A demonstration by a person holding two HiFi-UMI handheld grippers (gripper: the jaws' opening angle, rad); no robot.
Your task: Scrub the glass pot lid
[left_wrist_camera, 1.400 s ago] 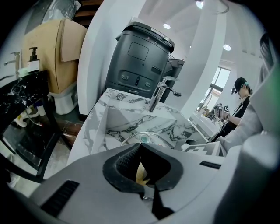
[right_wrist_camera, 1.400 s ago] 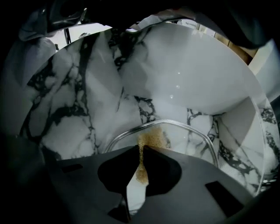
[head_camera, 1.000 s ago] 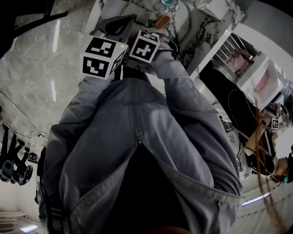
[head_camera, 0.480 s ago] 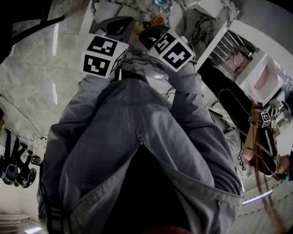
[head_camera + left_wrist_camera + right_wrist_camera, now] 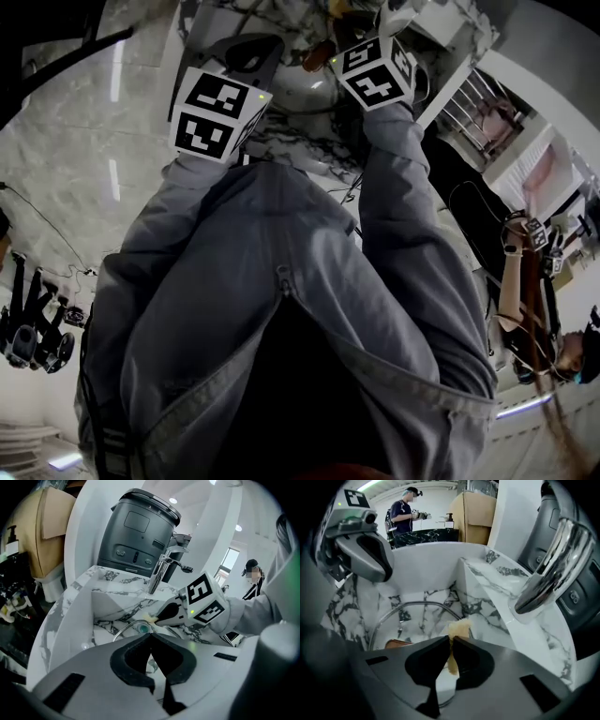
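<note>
Head view first: it's mostly grey jacket sleeves, with the left gripper (image 5: 246,54) and the right gripper (image 5: 323,52) both reaching down over the white, grey-veined marble sink (image 5: 300,145). What's in the basin is hard to make out from up there. The left gripper view is more useful. Its jaws are pressed together at the tips with nothing I can see pinched between them. Just past them, down in the sink, is the round glass pot lid with a metal rim (image 5: 123,629), and the right gripper's nose hangs close over it. I can't tell if the lid lies flat or is propped up. In the right gripper view the jaws are clamped on a small pale yellow sponge scrap (image 5: 457,629), which pokes out over the lid's rim, near the curved chrome tap (image 5: 548,569). My take on scrubbing it well: bring the sponge down onto the glass and not the rim, keep the pinch firm since so little sponge sticks out, and work in small overlapping circles. The lid will probably skate on the marble, so I'd pin its edge with the left gripper first.
</note>
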